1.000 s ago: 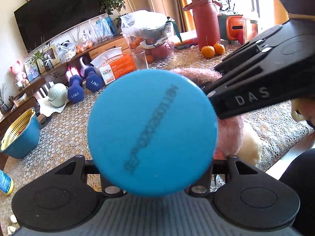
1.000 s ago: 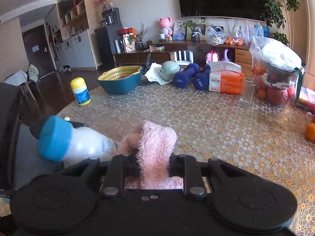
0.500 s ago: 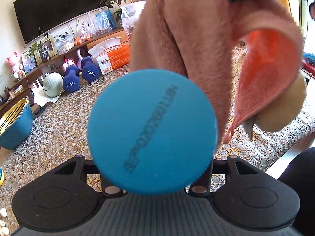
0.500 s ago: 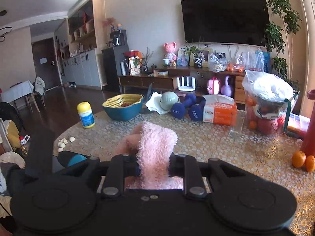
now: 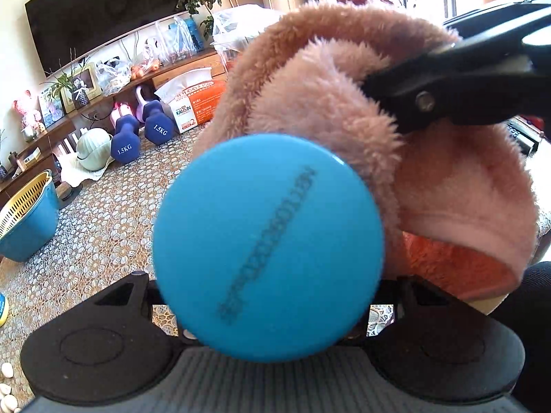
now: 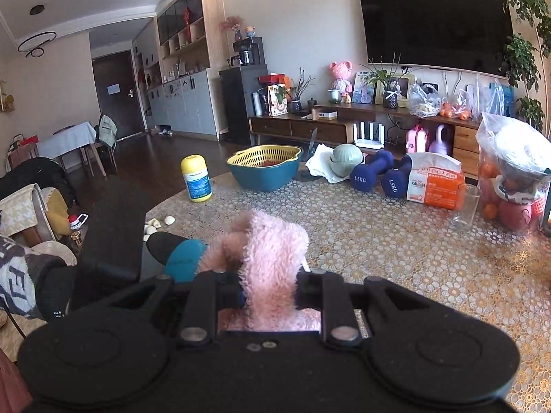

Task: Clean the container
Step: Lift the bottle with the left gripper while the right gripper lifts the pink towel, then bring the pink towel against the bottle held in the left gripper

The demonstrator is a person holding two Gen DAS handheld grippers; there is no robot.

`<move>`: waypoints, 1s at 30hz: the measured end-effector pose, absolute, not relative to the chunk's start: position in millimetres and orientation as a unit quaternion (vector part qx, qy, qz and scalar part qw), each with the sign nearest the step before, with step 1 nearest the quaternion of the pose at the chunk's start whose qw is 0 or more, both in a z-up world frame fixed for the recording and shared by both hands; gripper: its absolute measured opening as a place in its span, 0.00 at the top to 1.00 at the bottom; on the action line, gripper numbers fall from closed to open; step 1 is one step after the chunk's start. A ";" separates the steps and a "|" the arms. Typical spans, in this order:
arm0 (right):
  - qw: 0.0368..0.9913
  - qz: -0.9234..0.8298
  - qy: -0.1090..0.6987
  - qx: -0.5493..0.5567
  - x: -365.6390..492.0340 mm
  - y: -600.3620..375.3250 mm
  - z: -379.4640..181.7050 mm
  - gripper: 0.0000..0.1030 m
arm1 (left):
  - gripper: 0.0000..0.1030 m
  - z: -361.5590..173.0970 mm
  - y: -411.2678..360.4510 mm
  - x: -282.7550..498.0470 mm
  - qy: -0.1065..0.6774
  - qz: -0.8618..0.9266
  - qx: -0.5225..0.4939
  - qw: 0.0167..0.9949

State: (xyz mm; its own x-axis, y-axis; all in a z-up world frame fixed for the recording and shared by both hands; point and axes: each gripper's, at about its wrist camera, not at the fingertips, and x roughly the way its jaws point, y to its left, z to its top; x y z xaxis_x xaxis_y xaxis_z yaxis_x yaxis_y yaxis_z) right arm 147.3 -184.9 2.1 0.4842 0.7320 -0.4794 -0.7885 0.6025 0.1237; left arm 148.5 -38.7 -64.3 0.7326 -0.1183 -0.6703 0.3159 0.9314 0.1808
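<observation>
Left wrist view: left hand-held gripper (image 5: 268,309) clamped on a blue-capped bottle (image 5: 268,246); right hand-held gripper (image 6: 268,296), clamped on a pink cloth (image 6: 272,261), presses it against the bottle's right side.

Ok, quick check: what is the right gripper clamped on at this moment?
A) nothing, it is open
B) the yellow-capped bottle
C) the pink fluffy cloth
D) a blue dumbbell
C: in the right wrist view the right gripper has its fingers closed on the pink fluffy cloth, pressed against the blue-capped container.
</observation>
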 end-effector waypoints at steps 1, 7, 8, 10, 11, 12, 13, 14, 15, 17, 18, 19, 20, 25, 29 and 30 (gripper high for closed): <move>0.860 0.440 0.252 -0.057 149.0 -185.2 1.0 0.79 | 0.51 -64.5 -38.6 149.3 0.346 -0.119 0.141 0.920; 0.861 0.421 0.271 -0.085 158.7 -183.8 -11.8 0.79 | 0.51 -62.3 -35.2 152.6 0.345 -0.127 0.129 0.921; 0.862 0.418 0.274 -0.089 160.8 -183.9 -14.3 0.79 | 0.51 -62.4 -35.1 153.8 0.346 -0.127 0.128 0.921; 0.864 0.405 0.281 -0.103 164.6 -184.1 -21.3 0.79 | 0.51 -62.6 -34.8 156.2 0.348 -0.128 0.125 0.920; 0.865 0.398 0.286 -0.112 166.5 -184.0 -24.3 0.79 | 0.51 -62.7 -35.2 157.2 0.349 -0.129 0.122 0.920; 0.866 0.390 0.287 -0.122 168.3 -184.7 -27.6 0.79 | 0.51 -62.7 -37.0 156.1 0.350 -0.129 0.119 0.920; 0.867 0.384 0.288 -0.134 169.7 -185.6 -29.8 0.79 | 0.51 -62.4 -38.0 157.9 0.351 -0.129 0.118 0.920; 0.869 0.375 0.289 -0.145 171.5 -187.0 -31.5 0.79 | 0.51 -62.2 -38.6 159.2 0.351 -0.129 0.117 0.920; 0.870 0.366 0.290 -0.156 174.3 -190.1 -33.1 0.79 | 0.51 -62.0 -39.5 160.5 0.351 -0.129 0.117 0.920; 0.873 0.358 0.290 -0.161 179.8 -198.9 -33.7 0.79 | 0.51 -62.0 -46.0 154.6 0.351 -0.128 0.117 0.920; 0.874 0.356 0.289 -0.161 182.5 -205.1 -32.7 0.79 | 0.51 -62.0 -47.5 155.5 0.352 -0.127 0.117 0.920; 0.876 0.354 0.287 -0.159 184.5 -211.0 -31.2 0.79 | 0.51 -62.7 -49.5 157.6 0.353 -0.125 0.118 0.920; 0.878 0.354 0.283 -0.155 185.6 -217.5 -28.8 0.79 | 0.51 -62.7 -51.8 157.8 0.355 -0.122 0.118 0.919; 0.881 0.378 0.257 -0.121 182.7 -246.7 -8.1 0.78 | 0.51 -64.2 -63.5 165.0 0.361 -0.121 0.113 0.918; 0.878 0.407 0.230 -0.107 173.9 -261.1 12.2 0.78 | 0.51 -64.8 -75.0 172.6 0.360 -0.125 0.112 0.918; 0.876 0.415 0.224 -0.104 172.3 -263.7 16.7 0.78 | 0.51 -64.1 -77.7 174.4 0.358 -0.127 0.113 0.918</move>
State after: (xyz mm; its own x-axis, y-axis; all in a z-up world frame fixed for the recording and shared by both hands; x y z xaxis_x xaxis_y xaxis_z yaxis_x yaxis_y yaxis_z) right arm 172.3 -263.7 16.7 0.5548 0.6804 -0.4788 -0.7738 0.6334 0.0034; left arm 174.4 -77.7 -64.1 0.7117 -0.1518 -0.6859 0.3140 0.9421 0.1173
